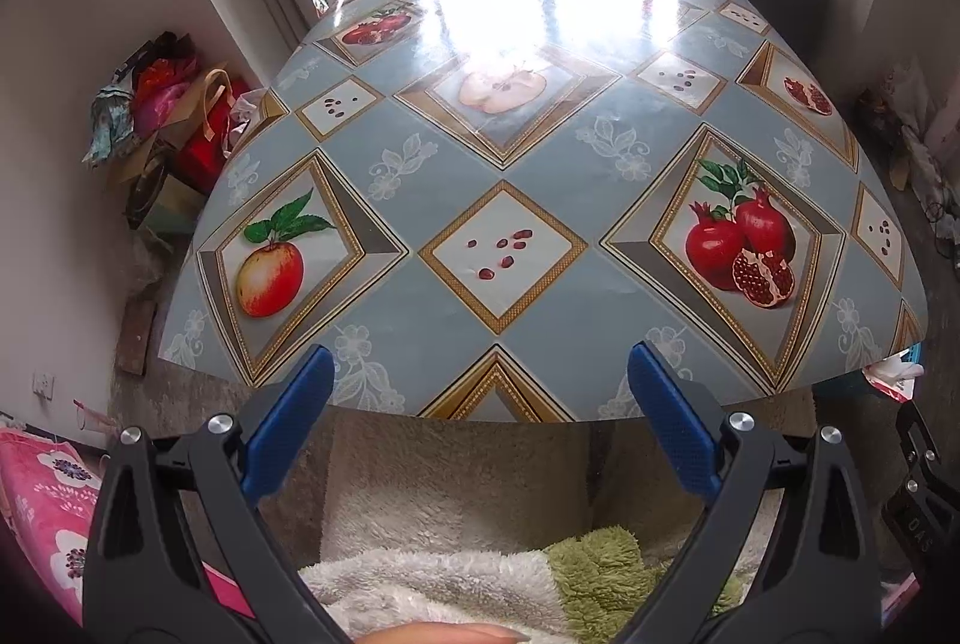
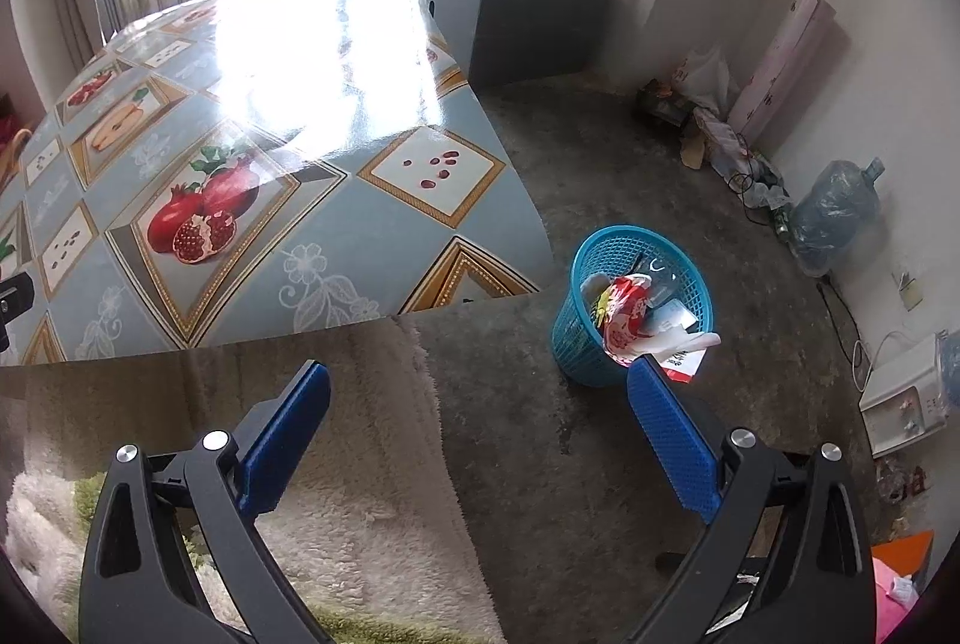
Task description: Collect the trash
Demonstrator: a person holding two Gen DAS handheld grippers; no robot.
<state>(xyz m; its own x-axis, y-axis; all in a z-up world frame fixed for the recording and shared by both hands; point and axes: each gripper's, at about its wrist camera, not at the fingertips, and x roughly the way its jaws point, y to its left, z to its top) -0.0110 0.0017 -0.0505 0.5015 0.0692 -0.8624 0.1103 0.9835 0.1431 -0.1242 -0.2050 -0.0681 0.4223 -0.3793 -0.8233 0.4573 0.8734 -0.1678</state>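
A blue plastic mesh basket (image 2: 579, 344) stands on the floor right of the table, filled with trash: a red and white wrapper (image 2: 627, 317) and white paper hang over its rim. A bit of that trash shows at the right edge of the left wrist view (image 1: 894, 377). My right gripper (image 2: 480, 386) is open and empty, above the floor just near the basket. My left gripper (image 1: 480, 374) is open and empty over the table's near edge. The table (image 1: 540, 200) has a glossy fruit-pattern cloth with no loose items on it.
A grey cabinet (image 2: 510, 26) with bottles stands at the table's far right. Bags and boxes (image 1: 174, 128) pile on the floor left of the table. A water jug (image 2: 834, 212), clutter and cables line the right wall. A fluffy blanket (image 2: 372, 464) lies below both grippers.
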